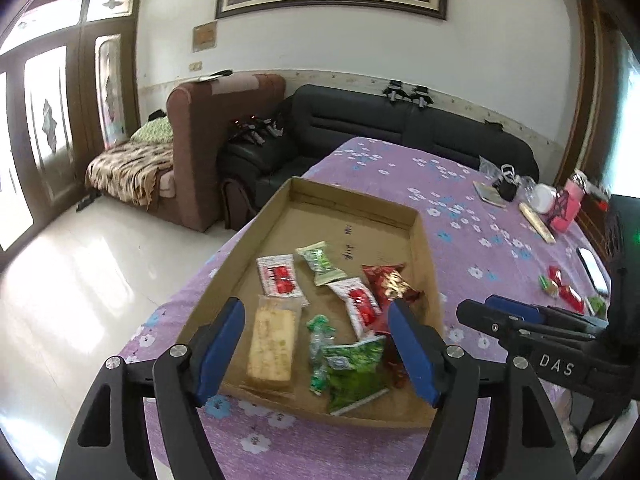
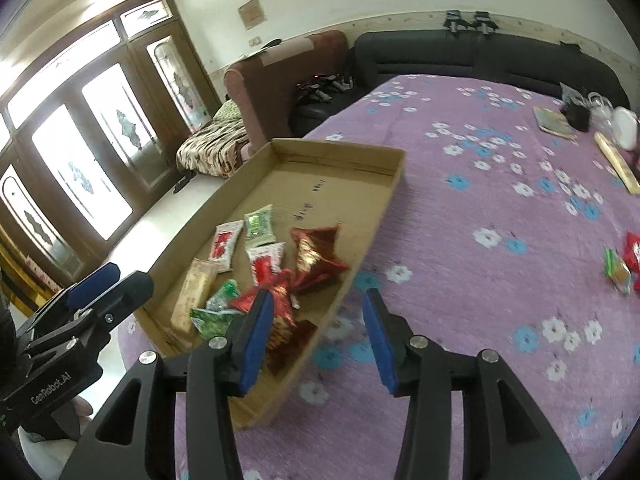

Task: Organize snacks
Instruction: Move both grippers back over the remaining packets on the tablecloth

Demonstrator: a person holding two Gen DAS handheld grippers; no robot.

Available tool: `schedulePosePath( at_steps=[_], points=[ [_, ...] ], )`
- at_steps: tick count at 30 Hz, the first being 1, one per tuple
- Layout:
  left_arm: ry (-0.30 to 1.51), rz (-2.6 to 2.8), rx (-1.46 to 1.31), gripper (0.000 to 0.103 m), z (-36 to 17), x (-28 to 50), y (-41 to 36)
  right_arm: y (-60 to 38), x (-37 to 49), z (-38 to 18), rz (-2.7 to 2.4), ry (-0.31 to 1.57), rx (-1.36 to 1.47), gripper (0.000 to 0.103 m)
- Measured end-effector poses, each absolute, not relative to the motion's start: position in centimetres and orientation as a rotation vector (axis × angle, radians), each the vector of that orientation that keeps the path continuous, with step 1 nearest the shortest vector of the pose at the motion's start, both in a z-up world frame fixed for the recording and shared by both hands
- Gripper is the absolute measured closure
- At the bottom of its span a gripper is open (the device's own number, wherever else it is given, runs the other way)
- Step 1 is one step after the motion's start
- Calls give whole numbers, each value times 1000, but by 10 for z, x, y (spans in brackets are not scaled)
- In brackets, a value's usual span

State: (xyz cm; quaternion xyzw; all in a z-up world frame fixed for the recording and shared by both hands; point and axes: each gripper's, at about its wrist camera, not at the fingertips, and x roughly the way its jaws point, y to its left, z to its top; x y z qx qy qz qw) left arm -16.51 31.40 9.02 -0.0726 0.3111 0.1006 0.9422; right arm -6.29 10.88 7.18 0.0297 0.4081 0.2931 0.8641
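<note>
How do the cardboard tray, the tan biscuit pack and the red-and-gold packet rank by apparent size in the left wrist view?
1. cardboard tray, by far the largest.
2. tan biscuit pack.
3. red-and-gold packet.
The last two look close; the biscuit pack lies nearer the camera, so their order is unsure.

My round table under purple flowered cloth (image 2: 460, 208) carried a shallow cardboard tray (image 2: 394, 184), loose red and green snack packets (image 2: 624, 264), a flat booklet (image 2: 554, 122).
</note>
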Motion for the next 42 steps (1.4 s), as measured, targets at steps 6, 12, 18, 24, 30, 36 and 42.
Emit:
schedulePosePath(
  at_steps=[6, 12, 18, 24, 30, 36, 42],
  points=[
    [636, 181, -93, 23, 96, -166, 288, 78, -65, 70, 580, 856, 123, 57],
    [641, 160, -66, 22, 99, -169, 270, 54, -69, 70, 559, 844, 144, 56],
    [652, 108, -76, 21, 100, -168, 258, 25, -70, 65, 515, 846, 164, 56],
    [657, -26, -123, 20, 100, -168, 242, -38, -58, 62, 388, 842, 217, 56],
    [654, -133, -196, 19, 97, -161, 228, -153, -29, 69, 148, 816, 349, 56],
    [675, -186, -233, 19, 89, -152, 218, -201, 17, 72, 24, 816, 354, 56],
    [682, -200, -228, 19, 91, -151, 216, -183, 55, 51, 10, 869, 283, 56]
  ],
)
